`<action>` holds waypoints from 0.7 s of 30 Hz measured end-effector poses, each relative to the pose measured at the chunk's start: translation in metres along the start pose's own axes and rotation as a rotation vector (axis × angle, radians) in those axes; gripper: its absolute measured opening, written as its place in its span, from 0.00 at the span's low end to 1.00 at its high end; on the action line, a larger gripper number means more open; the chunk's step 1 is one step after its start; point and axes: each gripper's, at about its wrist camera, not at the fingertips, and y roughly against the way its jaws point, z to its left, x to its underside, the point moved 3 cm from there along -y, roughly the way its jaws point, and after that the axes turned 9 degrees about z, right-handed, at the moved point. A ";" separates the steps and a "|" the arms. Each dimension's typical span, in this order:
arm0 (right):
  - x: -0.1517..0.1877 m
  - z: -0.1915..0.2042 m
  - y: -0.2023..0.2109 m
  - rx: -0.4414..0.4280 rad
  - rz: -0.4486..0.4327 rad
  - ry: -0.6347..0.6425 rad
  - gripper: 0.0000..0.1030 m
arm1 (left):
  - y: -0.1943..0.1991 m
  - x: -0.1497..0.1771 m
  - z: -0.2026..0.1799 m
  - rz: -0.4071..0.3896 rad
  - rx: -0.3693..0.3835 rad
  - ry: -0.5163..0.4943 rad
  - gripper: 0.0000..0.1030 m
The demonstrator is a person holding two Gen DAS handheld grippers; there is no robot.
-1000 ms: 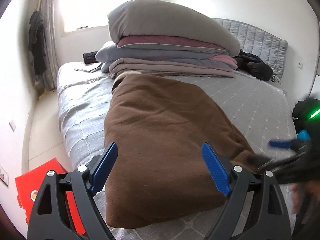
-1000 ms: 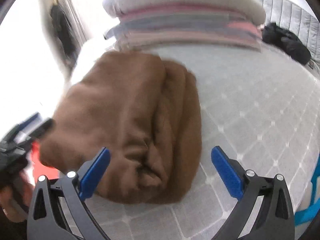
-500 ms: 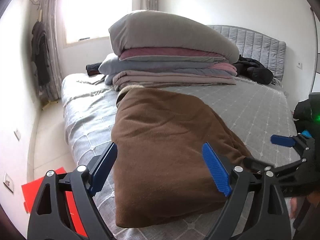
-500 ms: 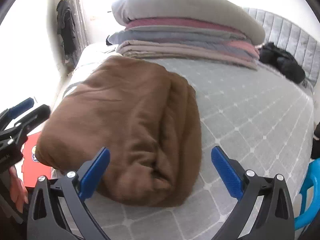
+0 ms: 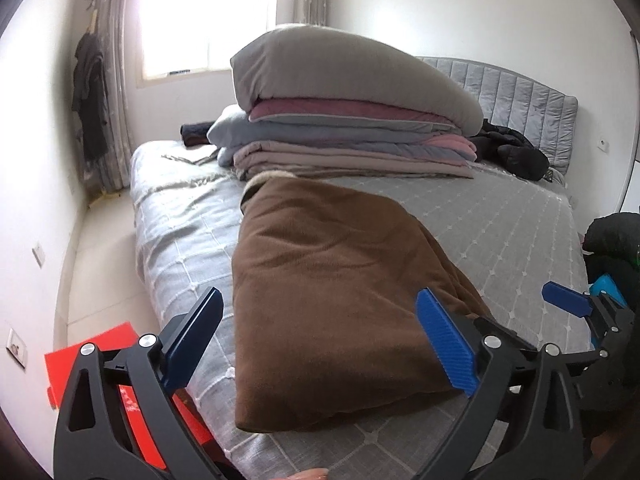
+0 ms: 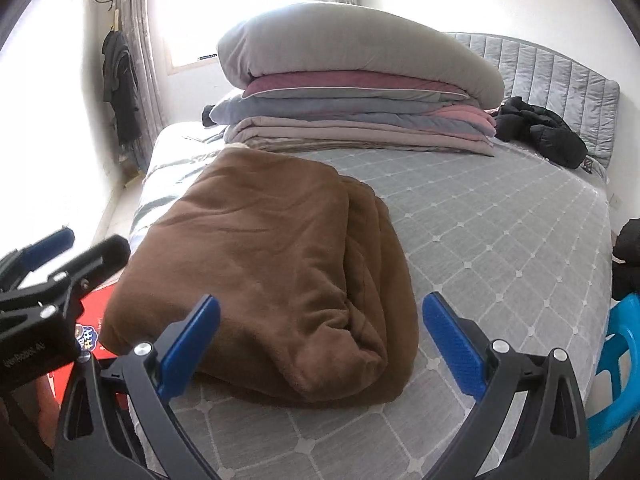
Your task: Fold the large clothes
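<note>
A brown fleece garment [image 5: 328, 296] lies folded into a thick oblong on the grey quilted bed [image 5: 500, 224]; it also shows in the right wrist view [image 6: 272, 272], with rolled layers along its right side. My left gripper [image 5: 320, 340] is open and empty, held back above the garment's near end. My right gripper [image 6: 320, 344] is open and empty, also back from the near end. The right gripper shows at the right edge of the left wrist view [image 5: 576, 312]. The left gripper shows at the left edge of the right wrist view [image 6: 60, 272].
A stack of folded quilts under a grey pillow [image 5: 352, 120] sits at the bed's far end. A black jacket [image 5: 516, 156] lies by the headboard. A red box [image 5: 100, 360] is on the floor at left. A blue chair [image 6: 620, 360] stands at right.
Both grippers have pulled back and risen from the garment, staying open. The right wrist view has steadied from blur. The garment has not moved.
</note>
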 end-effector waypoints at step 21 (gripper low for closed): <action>0.030 -0.020 -0.076 -0.086 0.308 -0.098 0.95 | 0.008 0.001 0.010 -0.014 -0.083 -0.018 0.91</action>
